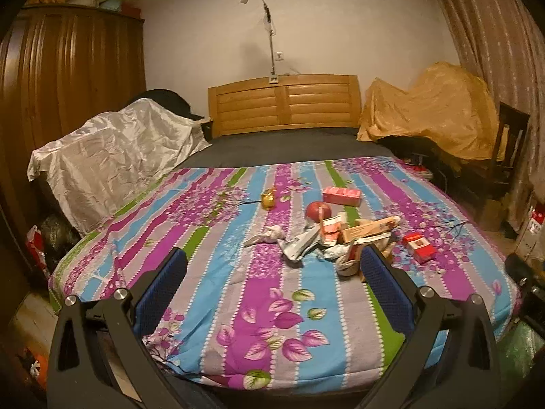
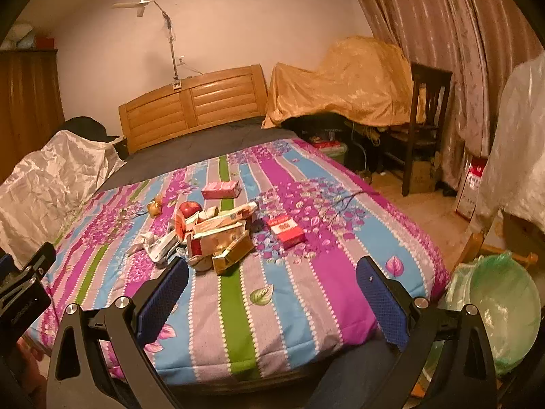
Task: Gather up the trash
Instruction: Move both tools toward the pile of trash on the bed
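— Purple, blue and green stripes cover the bed (image 1: pixel 272 323). Where is the trash?

— A pile of trash (image 2: pixel 211 235) sits in the middle of the bed: boxes, wrappers and crumpled paper. A red apple (image 2: pixel 189 208) lies at the pile's far side. A pink box (image 2: pixel 220 190) lies past it, toward the headboard. A red pack (image 2: pixel 285 231) lies just beside the pile, toward the bed's right edge.

— What are the grippers doing?

— The left gripper (image 1: pixel 272 264) hangs over the foot of the bed, its blue fingers (image 1: pixel 163 293) spread wide, holding nothing. The right gripper (image 2: pixel 272 272) is spread wide too, also holding nothing.

— Is there a bin?

— A bin with a green bag (image 2: pixel 504 306) stands on the floor by the bed's near right corner.
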